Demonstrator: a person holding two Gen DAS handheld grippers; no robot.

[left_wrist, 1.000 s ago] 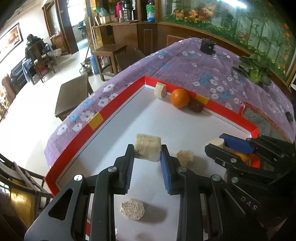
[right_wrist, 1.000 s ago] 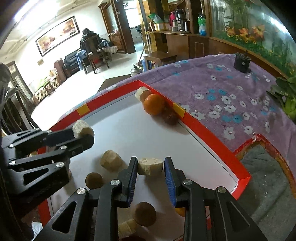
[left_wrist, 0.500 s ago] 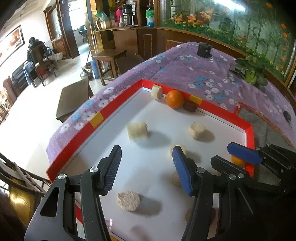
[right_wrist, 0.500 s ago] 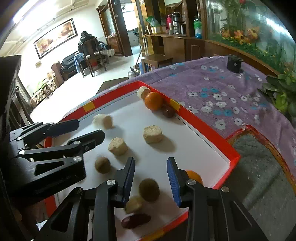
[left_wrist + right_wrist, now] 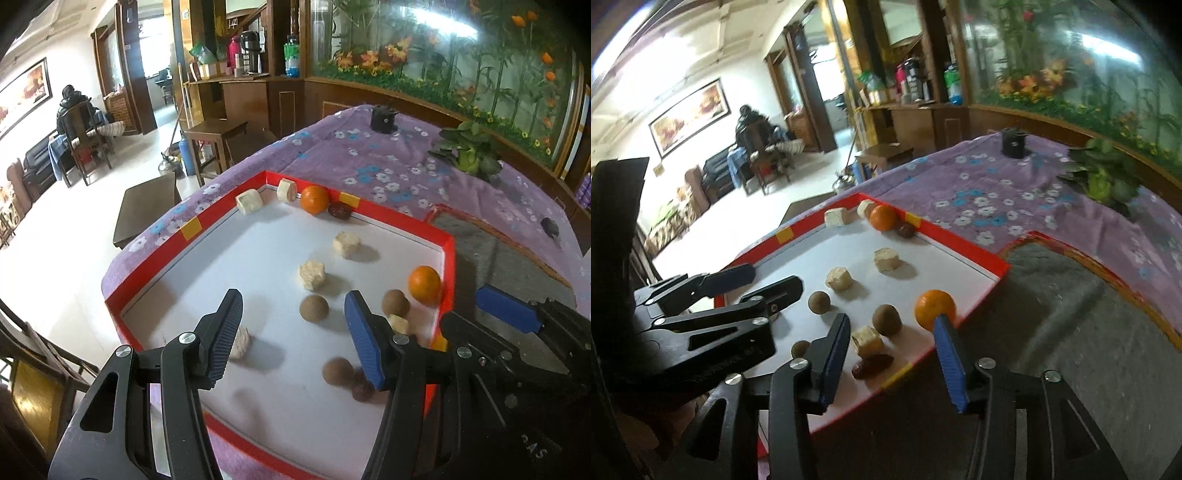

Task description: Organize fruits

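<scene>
While we look along the left tongs, their blue pads stand spread with nothing pinched between them, above the white floor of a red-rimmed tray. On that floor lie the fruits: an orange at the far rim beside a dark date and two pale chunks, two more pale chunks near the middle, brown round fruits closer to us, and a second orange against the right rim. At the right edge we see the right tongs, off the tray's side. The tray sits on a surface under a purple flowered cloth.

From the right wrist view, our right tongs are opening, empty, above the tray's near right edge; a pale chunk and a date lie beyond the gap, the near orange just past the right pad. The left tongs show at left, parted over the tray.
</scene>
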